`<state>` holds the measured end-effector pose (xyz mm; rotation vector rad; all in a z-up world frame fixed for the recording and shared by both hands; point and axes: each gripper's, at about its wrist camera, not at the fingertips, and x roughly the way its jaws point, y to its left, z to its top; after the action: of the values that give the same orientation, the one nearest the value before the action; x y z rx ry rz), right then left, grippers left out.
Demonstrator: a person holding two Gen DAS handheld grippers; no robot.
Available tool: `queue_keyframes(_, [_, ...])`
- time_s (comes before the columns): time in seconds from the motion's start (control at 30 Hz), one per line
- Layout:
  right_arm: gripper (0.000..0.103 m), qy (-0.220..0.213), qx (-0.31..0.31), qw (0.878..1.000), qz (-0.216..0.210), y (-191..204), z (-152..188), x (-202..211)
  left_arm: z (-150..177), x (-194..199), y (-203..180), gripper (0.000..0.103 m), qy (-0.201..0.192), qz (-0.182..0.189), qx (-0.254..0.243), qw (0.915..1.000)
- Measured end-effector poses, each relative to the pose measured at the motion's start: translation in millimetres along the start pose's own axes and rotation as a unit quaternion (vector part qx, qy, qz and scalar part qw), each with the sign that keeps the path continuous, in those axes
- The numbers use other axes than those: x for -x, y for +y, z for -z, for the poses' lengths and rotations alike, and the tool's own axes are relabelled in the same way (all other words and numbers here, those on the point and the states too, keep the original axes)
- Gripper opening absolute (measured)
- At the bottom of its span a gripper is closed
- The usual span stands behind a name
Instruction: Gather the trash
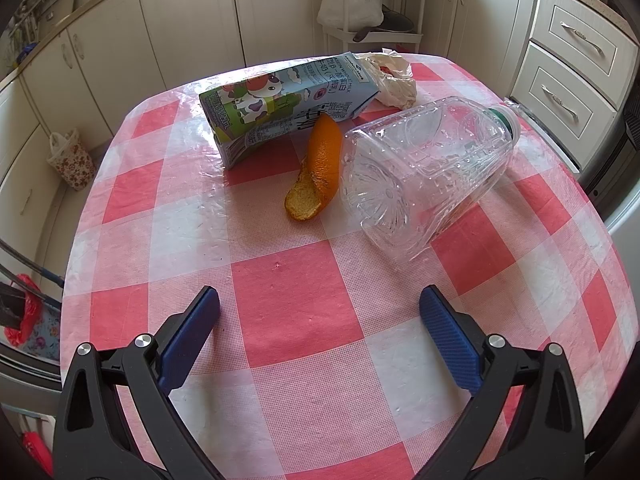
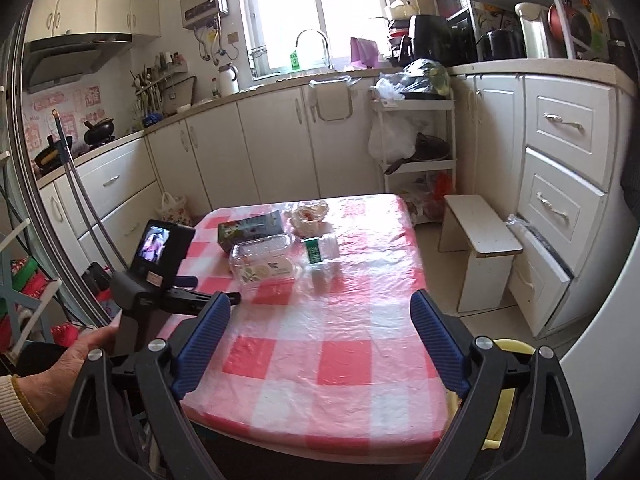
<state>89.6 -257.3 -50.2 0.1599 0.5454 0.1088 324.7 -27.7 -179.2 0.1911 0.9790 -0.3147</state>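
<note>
Four trash items lie on the table [image 1: 304, 320], which carries one red-and-white checked cloth under a glossy, wrinkled clear plastic film.

Item count, left wrist view:
- One milk carton [image 1: 280, 104]: rectangular printed cardboard with cow artwork, lying on its side at the far left of the group
- One orange peel [image 1: 320, 168]: a curved strip, pitted orange outside and pale pith inside, lying between the carton and the bottle, touching or just beside both
- One plastic bottle [image 1: 428, 172]: clear, ribbed, squarish body with a green cap, lying on its side with the base toward the camera
- One crumpled wrapper [image 1: 394, 76]: whitish thin film or paper, bunched at the carton's far end

Gripper count: two. Each has two black arms with ribbed blue pads. The left gripper [image 1: 320, 312] hovers above the cloth near the group, jaws spread wide, nothing between them. The right gripper [image 2: 322, 316] is well apart from the trash near the table's near edge, jaws likewise wide and empty.

In the right wrist view, one hand [image 2: 68, 364] with a cream knitted cuff holds the left tool's handle
</note>
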Motion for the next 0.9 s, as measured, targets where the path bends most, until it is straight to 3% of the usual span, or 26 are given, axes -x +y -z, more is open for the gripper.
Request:
queue_keyframes(0.27, [0.088, 0.028, 0.051, 0.998, -0.031, 43, 5, -29, 0, 0, 0, 0.096, 0.000, 0.000, 0.000, 1.0000])
queue_keyframes(0.47, [0.088, 0.049, 0.111, 0.992, -0.023, 60, 26, -34, 0, 0, 0, 0.096, 0.000, 0.000, 0.000, 1.0000])
queue_keyframes(0.67, [0.088, 0.087, 0.136, 0.987, -0.012, 53, 47, -41, 1, 0, 0, 0.096, 0.000, 0.000, 0.000, 1.0000])
queue_keyframes(0.8, [0.088, 0.090, 0.135, 0.987, -0.012, 47, 50, -39, -2, 3, 4, 0.096, 0.025, 0.008, -0.018, 0.9995])
queue_keyframes(0.9, [0.088, 0.089, 0.117, 0.989, -0.021, 42, 47, -39, 2, 28, 20, 0.096, -0.019, 0.000, 0.011, 0.9998])
